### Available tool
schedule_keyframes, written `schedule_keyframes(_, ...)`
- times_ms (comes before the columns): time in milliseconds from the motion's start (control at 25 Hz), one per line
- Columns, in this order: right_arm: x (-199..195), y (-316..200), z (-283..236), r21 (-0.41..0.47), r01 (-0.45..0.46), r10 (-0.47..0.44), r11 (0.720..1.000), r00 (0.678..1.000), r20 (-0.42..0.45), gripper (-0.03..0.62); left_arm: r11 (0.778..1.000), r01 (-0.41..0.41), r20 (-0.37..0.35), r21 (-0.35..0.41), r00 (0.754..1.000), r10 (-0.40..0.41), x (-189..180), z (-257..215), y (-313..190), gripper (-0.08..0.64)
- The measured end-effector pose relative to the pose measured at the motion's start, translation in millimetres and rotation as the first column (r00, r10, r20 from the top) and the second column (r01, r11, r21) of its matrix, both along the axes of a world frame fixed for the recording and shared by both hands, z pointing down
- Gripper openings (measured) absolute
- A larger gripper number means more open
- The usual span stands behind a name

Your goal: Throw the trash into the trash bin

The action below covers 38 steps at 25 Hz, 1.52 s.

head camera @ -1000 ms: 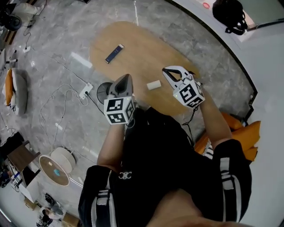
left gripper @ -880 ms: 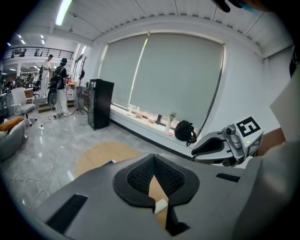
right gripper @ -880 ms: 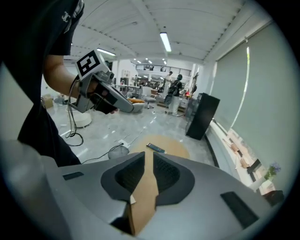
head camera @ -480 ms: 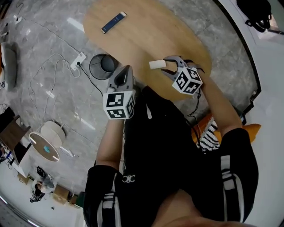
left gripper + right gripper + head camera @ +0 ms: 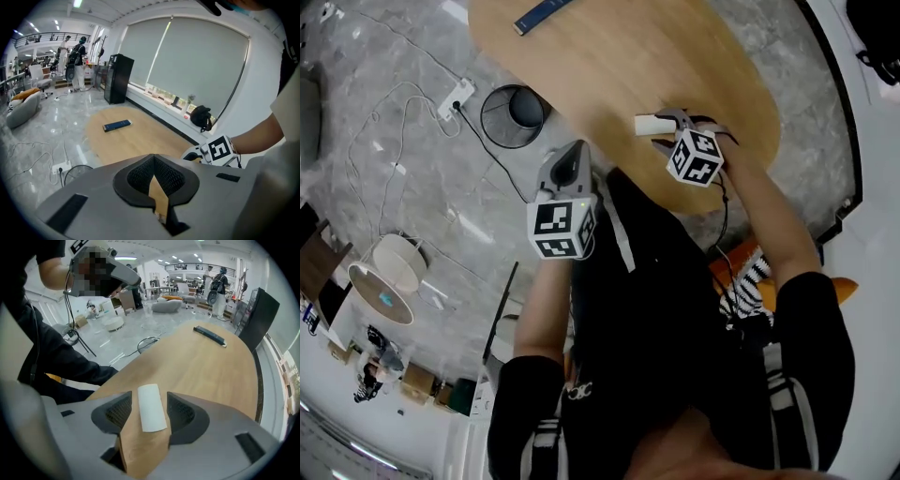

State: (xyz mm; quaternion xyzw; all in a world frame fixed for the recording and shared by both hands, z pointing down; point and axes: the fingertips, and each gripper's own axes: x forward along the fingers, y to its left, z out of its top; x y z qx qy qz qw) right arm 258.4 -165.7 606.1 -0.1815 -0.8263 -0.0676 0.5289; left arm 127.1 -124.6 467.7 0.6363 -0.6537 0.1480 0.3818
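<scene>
**Lighting and image quality.** All 3 views are wide-angle: straight lines bow toward the borders and the corners fall to black.

- **Head view:** The overhead light is bright and even. The polished grey marble floor [image 5: 356, 216] carries pale streaks of glare. The oval light-wood table [image 5: 675, 66] shows only soft shadows.
- **Left gripper view:** White ceiling strip lights [image 5: 77, 3] burn out at upper left. The large grey roller blinds [image 5: 197, 61] are evenly lit, and the near foreground is slightly soft.
- **Right gripper view:** Small round ceiling spotlights [image 5: 180, 259] shine far back. The white rectangular paper piece [image 5: 151, 407] is nearly overexposed and its shadow is faint.
</scene>
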Motion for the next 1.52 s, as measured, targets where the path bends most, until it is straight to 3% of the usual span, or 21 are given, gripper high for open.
schedule_keyframes(240, 4.5, 9.4, 60.0, 0.042, 0.014, -0.011, 0.999, 0.998, -0.062, 0.224, 0.999, 0.019, -0.036, -0.026, 0.999, -0.020, -5.9, 62.0, 12.6, 0.011)
schedule_keyframes(400, 7.5, 11.9, 79.8, 0.120, 0.056, -0.047, 0.991, 0.996, -0.079, 0.222, 1.000, 0.007, -0.048, -0.026, 0.999, -0.008, -6.9, 92.0, 14.2, 0.011)
schedule_keyframes(480, 8.4, 14.2, 79.1, 0.119, 0.053, -0.045, 0.991, 0.997, -0.070, 0.183, 1.000, -0.007, -0.050, -0.026, 0.999, 0.006, -6.4, 102.9, 15.5, 0.011)
schedule_keyframes(640, 2.1, 4.7, 67.1, 0.101, -0.089, 0.090, 0.991, 0.996, -0.004, 0.170, 0.999, -0.034, -0.053, -0.029, 0.998, 0.032, -8.3, 119.2, 17.4, 0.012)
schedule_keyframes(760, -4.8, -8.2, 51.7, 0.088, -0.242, 0.238, 0.966, 0.970, 0.050, 0.169, 0.999, -0.039, -0.059, -0.023, 0.998, 0.037, -10.8, 123.7, 14.9, 0.011)
schedule_keyframes(840, -9.2, -19.1, 39.4, 0.084, -0.370, 0.363, 0.925, 0.928, 0.085, 0.167, 0.999, -0.036, -0.065, -0.018, 0.997, 0.035, -11.8, 123.1, 13.0, 0.011)
schedule_keyframes(1000, -20.0, -39.2, 14.7, 0.048, -0.630, 0.614, 0.775, 0.768, 0.182, 0.167, 1.000, -0.025, -0.076, -0.007, 0.997, 0.024, -14.6, 120.3, 8.0, 0.011)
schedule_keyframes(1120, -37.0, -39.4, 3.4, -0.040, -0.743, 0.734, 0.669, 0.651, 0.193, 0.167, 1.000, -0.007, -0.080, 0.007, 0.997, 0.007, -25.7, 115.9, 4.6, 0.011)
schedule_keyframes(1240, -60.1, -33.5, 2.1, -0.144, -0.804, 0.815, 0.577, 0.557, 0.160, 0.167, 1.000, 0.018, -0.078, 0.018, 0.997, -0.016, -43.8, 113.9, 3.5, 0.011)
schedule_keyframes(1360, -91.1, -23.7, -0.2, -0.220, -0.819, 0.848, 0.529, 0.512, 0.136, 0.167, 0.998, 0.058, -0.070, 0.023, 0.996, -0.057, -70.4, 117.0, 6.0, 0.012)
schedule_keyframes(1520, -135.2, -7.3, -3.6, -0.261, -0.802, 0.842, 0.538, 0.524, 0.127, 0.167, 0.992, 0.127, -0.073, 0.026, 0.990, -0.125, -111.3, 119.1, 15.7, 0.011)
